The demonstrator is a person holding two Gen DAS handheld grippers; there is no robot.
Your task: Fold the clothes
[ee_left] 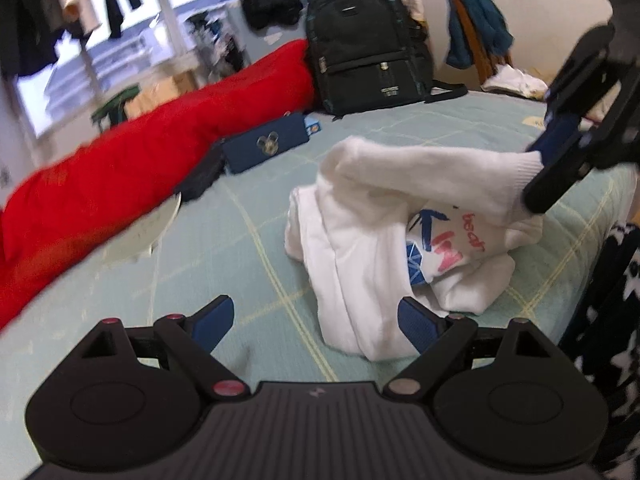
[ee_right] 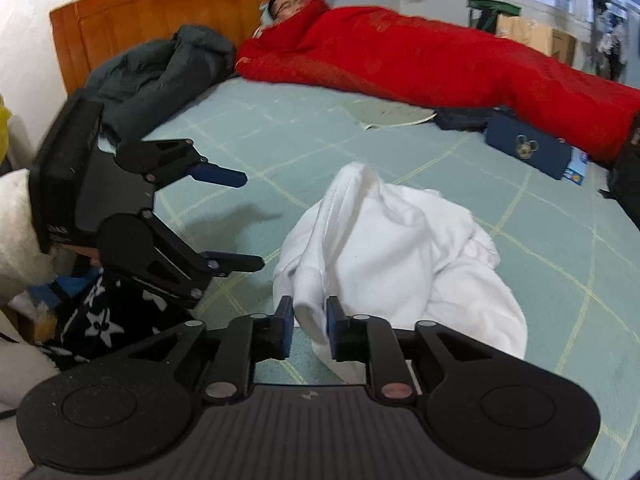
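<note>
Left edge, left wrist view: red quilt [ee_left: 132,168] along the far side of the bed, dark blue case [ee_left: 266,146] beside it, black backpack [ee_left: 366,46] behind.

Left gripper [ee_left: 316,326]: jaws spread wide, nothing between them; right pad just touching or just short of the near fold, cannot tell which.

Centre: white sweatshirt [ee_left: 360,272] bunched on the green checked sheet [ee_left: 240,248], printed front partly showing, one sleeve drawn up and out to the right.

Right gripper [ee_right: 310,326]: jaws closed to a narrow gap on the ribbed sleeve cuff [ee_right: 310,314], cuff lifted clear of the sheet.

Far side, right wrist view: a person lying under the quilt, dark jacket [ee_right: 160,68] by the headboard.

Risks, as judgement: thin pinch near the cuff edge, so a sharp pull could slip it free; body unpinned, so the heap may drag instead of the sleeve laying flat; motion blur suggests quick movement, so a skewed fold is likely.
</note>
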